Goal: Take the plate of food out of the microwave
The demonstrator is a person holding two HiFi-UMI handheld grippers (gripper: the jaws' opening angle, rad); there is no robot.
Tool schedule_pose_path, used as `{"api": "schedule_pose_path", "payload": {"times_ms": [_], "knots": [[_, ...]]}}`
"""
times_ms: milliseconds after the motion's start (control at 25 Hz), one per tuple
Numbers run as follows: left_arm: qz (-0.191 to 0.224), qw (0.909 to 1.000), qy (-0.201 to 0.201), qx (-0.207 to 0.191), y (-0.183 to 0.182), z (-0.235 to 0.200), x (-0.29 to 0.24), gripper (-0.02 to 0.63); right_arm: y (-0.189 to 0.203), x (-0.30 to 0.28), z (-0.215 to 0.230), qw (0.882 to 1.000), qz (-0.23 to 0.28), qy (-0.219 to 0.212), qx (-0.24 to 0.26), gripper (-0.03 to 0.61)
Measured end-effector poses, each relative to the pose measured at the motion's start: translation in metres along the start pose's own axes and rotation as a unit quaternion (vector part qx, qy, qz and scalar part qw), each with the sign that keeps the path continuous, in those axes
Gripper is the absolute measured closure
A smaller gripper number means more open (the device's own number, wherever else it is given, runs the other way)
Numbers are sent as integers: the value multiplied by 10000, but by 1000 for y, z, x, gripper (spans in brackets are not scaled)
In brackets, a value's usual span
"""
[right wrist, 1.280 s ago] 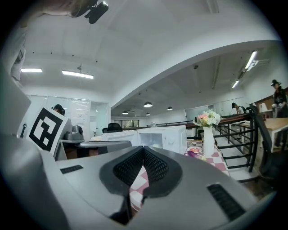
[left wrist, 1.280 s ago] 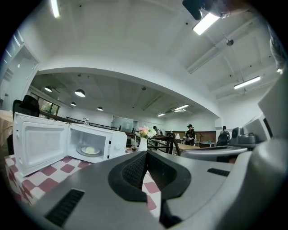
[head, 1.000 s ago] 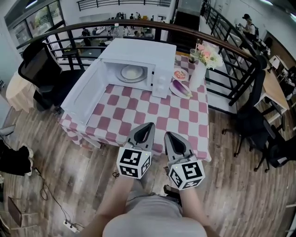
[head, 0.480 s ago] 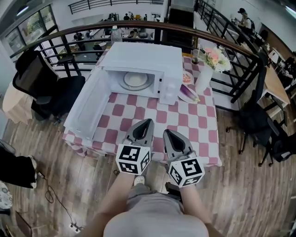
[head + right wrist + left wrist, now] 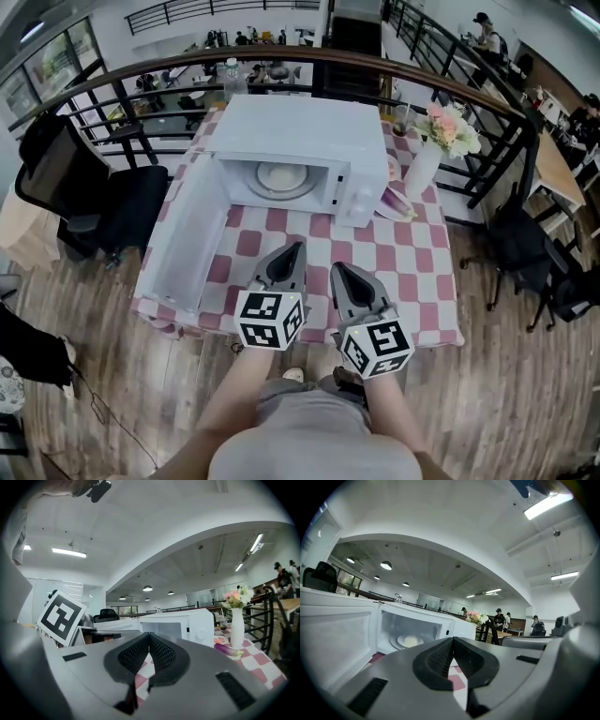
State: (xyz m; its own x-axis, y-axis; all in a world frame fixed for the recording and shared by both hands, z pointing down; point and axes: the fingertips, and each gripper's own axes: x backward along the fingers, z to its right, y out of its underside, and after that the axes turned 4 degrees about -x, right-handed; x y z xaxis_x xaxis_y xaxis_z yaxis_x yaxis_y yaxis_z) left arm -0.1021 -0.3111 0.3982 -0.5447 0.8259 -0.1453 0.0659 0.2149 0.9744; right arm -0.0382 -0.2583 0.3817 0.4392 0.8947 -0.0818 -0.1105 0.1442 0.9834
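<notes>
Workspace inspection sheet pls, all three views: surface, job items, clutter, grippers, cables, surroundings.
Surface: table under a pink-and-white checked cloth.
Job's things: white microwave, door swung open to the left; white plate of pale food inside.
Clutter: white vase of pink flowers, purple aubergine on a plate, clear bottle behind the microwave.
Grippers: left gripper and right gripper both shut, nothing held, over the near table edge, short of the microwave.
Cables: thin dark cable on the wood floor, lower left.
Surroundings: black railing, black office chairs, people beyond the railing.
</notes>
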Motion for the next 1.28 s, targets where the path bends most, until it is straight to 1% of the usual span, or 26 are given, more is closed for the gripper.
{"api": "schedule_pose_path", "payload": {"times_ms": [160,400,480,600,760,920,1080,1120,1280], "knots": [[-29,9997,49,250,4,-12,-10,612,2,-15,1,10000,-42,22,29,554],[-22,9990,46,449,9,-28,-26,611,7,-35,10,9999,-144,31,-9,552],[-34,9983,57,574,10,-33,-33,538,7,-42,14,9999,-151,16,-26,554],[2,9970,-37,772,11,-46,-42,515,10,-54,18,9998,-182,-34,-23,552],[-3,9940,-117,1092,15,-63,-57,459,14,-70,22,9996,-253,-102,-15,552],[-101,9859,-43,1668,24,-75,-69,448,19,-83,25,9993,-326,-174,-53,552],[-194,9760,-56,2166,34,-90,-82,374,22,-94,28,9990,-376,-245,-88,552],[-222,9728,-97,2304,37,-94,-86,360,22,-97,29,9988,-392,-262,-98,554],[-312,9573,-268,2860,50,-115,-102,359,28,-107,32,9982,-475,-336,-136,552]]}}
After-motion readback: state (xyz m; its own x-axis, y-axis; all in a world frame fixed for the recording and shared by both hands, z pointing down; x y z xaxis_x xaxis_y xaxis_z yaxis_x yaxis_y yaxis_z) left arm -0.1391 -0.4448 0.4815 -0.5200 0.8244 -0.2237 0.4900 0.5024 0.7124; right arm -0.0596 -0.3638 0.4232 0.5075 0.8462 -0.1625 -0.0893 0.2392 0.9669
